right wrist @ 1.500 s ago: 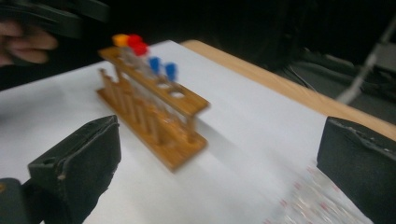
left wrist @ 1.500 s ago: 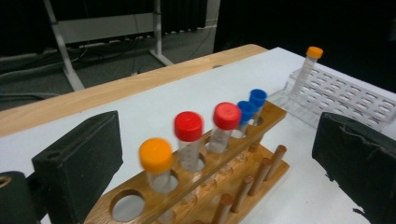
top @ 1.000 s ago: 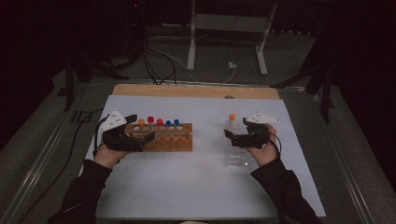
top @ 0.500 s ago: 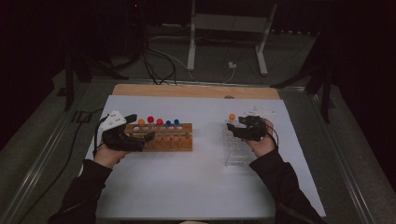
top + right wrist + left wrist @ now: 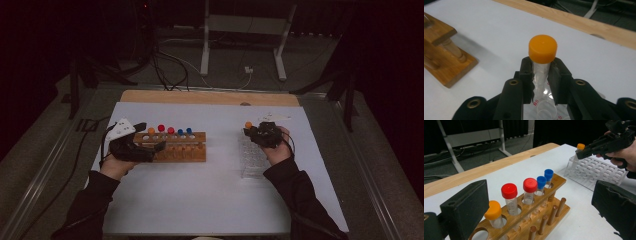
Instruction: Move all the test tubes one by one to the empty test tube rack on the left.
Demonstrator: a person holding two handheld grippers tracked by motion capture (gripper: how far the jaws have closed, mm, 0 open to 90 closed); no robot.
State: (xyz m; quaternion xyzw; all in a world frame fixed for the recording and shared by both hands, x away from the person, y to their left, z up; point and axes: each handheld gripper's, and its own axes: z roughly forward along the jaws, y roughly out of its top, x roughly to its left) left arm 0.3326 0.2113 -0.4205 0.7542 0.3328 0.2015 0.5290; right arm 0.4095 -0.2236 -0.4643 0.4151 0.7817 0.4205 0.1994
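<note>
Dimly lit room, white table [image 5: 210,200], right tool [image 5: 251,134] clamping orange-capped tube [image 5: 542,51], left tool [image 5: 156,140] wide.

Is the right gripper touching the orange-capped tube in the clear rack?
Touching. In the right gripper view, the right gripper presses both pads against the orange-capped tube, just under its cap.

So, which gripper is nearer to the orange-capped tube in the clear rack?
Right. The right gripper is shut on the orange-capped tube just under its cap, over the clear rack. The left gripper is far across the table, open beside the wooden rack.
</note>
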